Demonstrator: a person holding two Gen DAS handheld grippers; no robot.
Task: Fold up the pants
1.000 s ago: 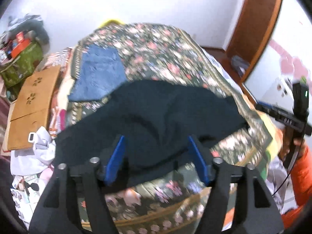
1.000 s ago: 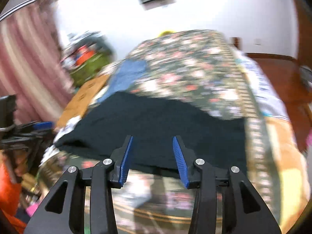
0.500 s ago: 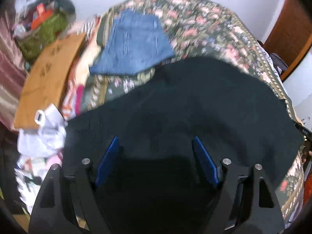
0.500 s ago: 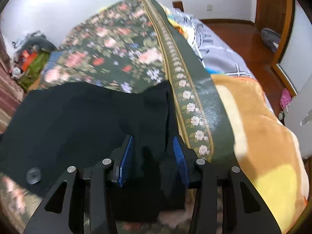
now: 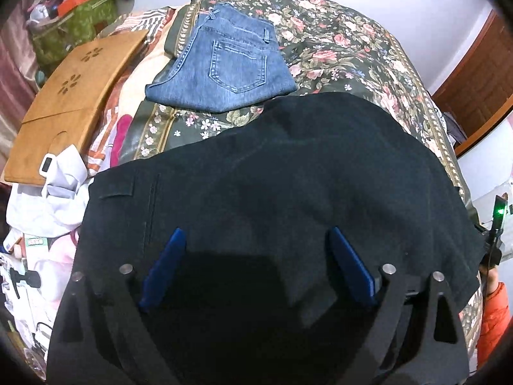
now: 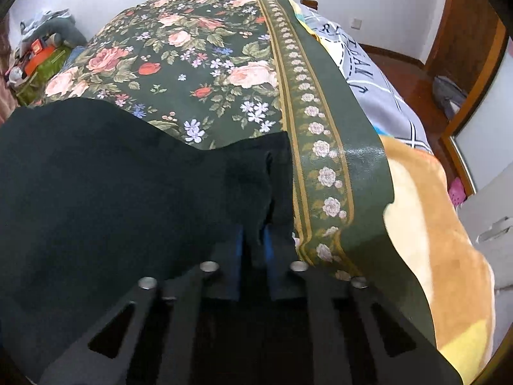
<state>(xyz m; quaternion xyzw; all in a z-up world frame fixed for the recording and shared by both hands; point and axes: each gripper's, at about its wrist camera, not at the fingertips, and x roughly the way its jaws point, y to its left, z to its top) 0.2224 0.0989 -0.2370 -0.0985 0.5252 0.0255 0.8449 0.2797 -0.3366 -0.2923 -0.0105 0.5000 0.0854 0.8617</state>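
While my right tongs (image 6: 253,240) pinch a fold of the black pants (image 5: 288,173) at their bed-edge end, my left tongs (image 5: 256,266) are opening over the waist, gripping nothing; lifting now would drag one end and bunch the cloth.

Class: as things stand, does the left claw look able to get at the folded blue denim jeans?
Probably yes: the left claw, opening over black pants, holds nothing; the jeans lie uncovered beyond.
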